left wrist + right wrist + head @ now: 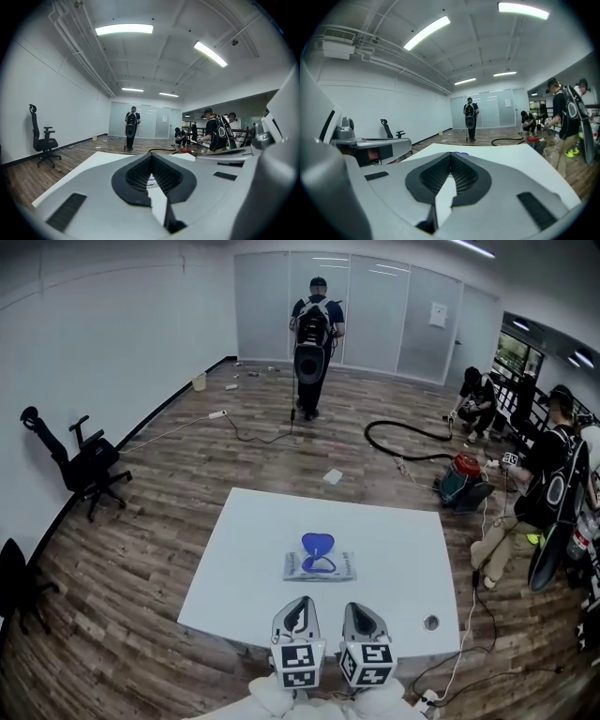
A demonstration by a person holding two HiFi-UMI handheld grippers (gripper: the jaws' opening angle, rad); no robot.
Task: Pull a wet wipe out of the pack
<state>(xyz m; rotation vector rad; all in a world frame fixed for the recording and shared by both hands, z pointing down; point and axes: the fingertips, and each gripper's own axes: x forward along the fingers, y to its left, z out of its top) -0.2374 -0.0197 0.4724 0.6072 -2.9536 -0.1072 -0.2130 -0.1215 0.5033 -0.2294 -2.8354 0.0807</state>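
White-grey grippers, two, at the table edge nearest the wearer, well short of the wet wipe pack [319, 565]: left gripper [298, 601] and right gripper [364, 607], side by side, each clenched tip to tip on nothing. Step in hand, as judged: the approach. Both should advance to the pack and part their jaws before arriving. One then pins the pack's edge flat, and the other pinches the wipe at the opening and draws it up slowly so the pack stays down. Whether a wipe tip protrudes is too small to tell. Pack, one, flat at the middle of the white table [244, 549], one. Blue lid [317, 544], one, raised on the pack's far side. Office chairs [86, 465], two, left of the pack. Persons, at least three, beyond and right of it.
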